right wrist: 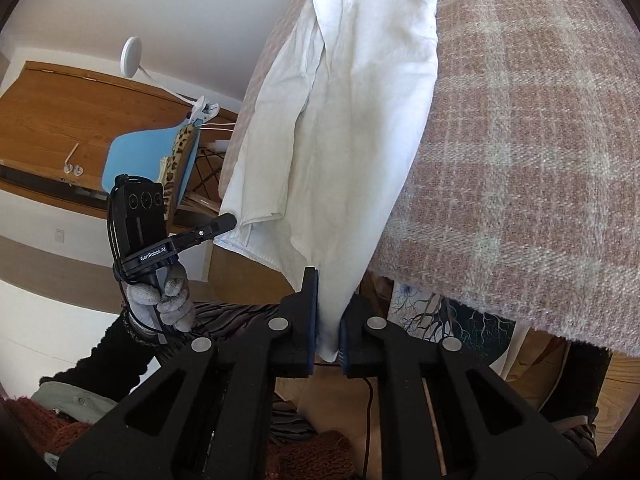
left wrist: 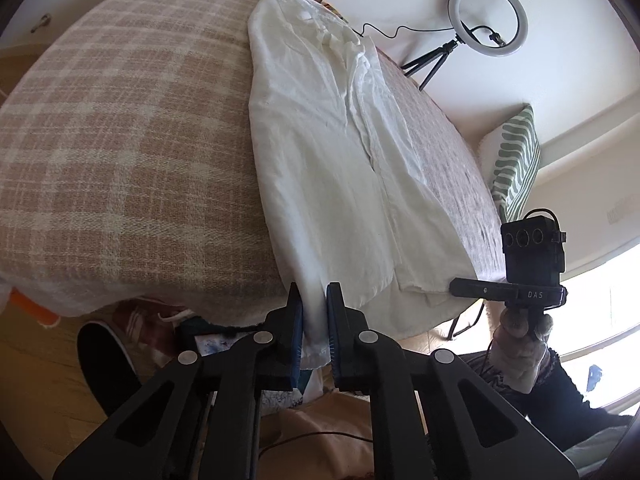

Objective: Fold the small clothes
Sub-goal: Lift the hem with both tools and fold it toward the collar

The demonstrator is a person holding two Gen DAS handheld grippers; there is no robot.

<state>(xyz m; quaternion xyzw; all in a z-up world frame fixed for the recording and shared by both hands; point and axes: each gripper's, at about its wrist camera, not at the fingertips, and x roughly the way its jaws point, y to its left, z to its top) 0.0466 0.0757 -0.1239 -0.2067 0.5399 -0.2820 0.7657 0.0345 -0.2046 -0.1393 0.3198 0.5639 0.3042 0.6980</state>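
Plaid blanket (left wrist: 120, 140) at frame left bears our limp, light shirt (left wrist: 320, 140); left gripper (left wrist: 315, 320) and right gripper (right wrist: 328, 320) each pinch a hem corner.

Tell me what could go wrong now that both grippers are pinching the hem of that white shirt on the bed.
The left gripper and right gripper each hold only a thin edge of the white shirt, so a pull could slip it free. The shirt's front is already rumpled near the collar, so a fold may trap those wrinkles. Dragging it could also shift the plaid blanket.
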